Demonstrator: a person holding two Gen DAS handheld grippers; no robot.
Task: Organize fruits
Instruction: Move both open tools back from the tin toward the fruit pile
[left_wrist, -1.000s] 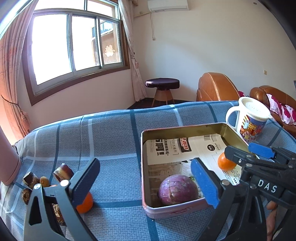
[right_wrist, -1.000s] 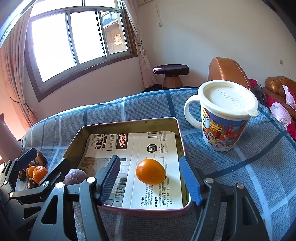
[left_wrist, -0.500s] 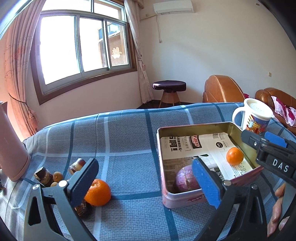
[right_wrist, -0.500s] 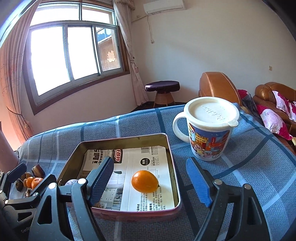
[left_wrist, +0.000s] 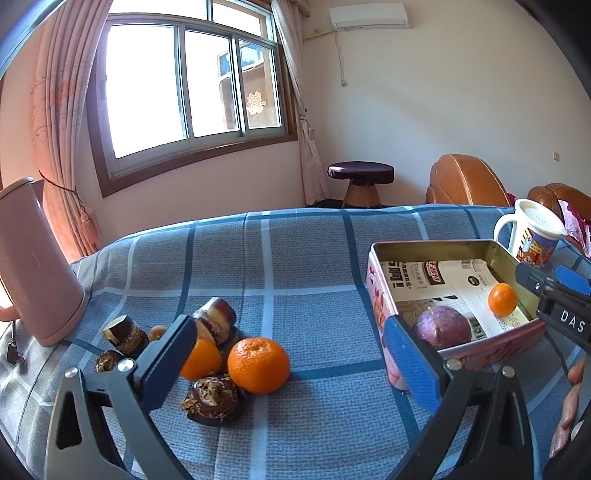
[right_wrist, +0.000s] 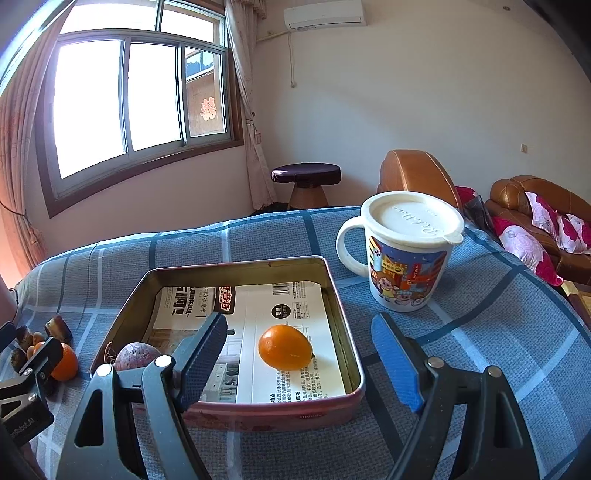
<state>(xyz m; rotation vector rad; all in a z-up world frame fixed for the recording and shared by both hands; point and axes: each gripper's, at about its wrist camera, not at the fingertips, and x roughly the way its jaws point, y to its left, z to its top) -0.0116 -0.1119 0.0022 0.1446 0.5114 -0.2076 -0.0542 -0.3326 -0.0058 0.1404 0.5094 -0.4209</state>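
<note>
Fruits: a loose pile (left_wrist: 207, 354) lies on the blue cloth, well left of the tin (right_wrist: 343, 328); a small orange (right_wrist: 285, 347) and purple fruit (left_wrist: 441, 326) already lie inside the tin.
Left gripper (left_wrist: 291, 354): spread wide, empty — aimed at the big orange (left_wrist: 258, 364).
Right gripper (right_wrist: 299, 360): jaws just widened, nothing between the pads — hovers at the tin's near rim.
Risk: round orange may roll off when nudged; neighbouring pieces crowd the grasp.

**Around the table**

A lidded cartoon mug (right_wrist: 404, 258) stands on the blue checked cloth (left_wrist: 295, 258). A pink kettle (left_wrist: 33, 266) sits at its left edge. Beyond are a round stool (left_wrist: 360, 181), brown armchairs (right_wrist: 417, 177), a curtained window (left_wrist: 184, 88) and an air conditioner (right_wrist: 325, 14).
</note>
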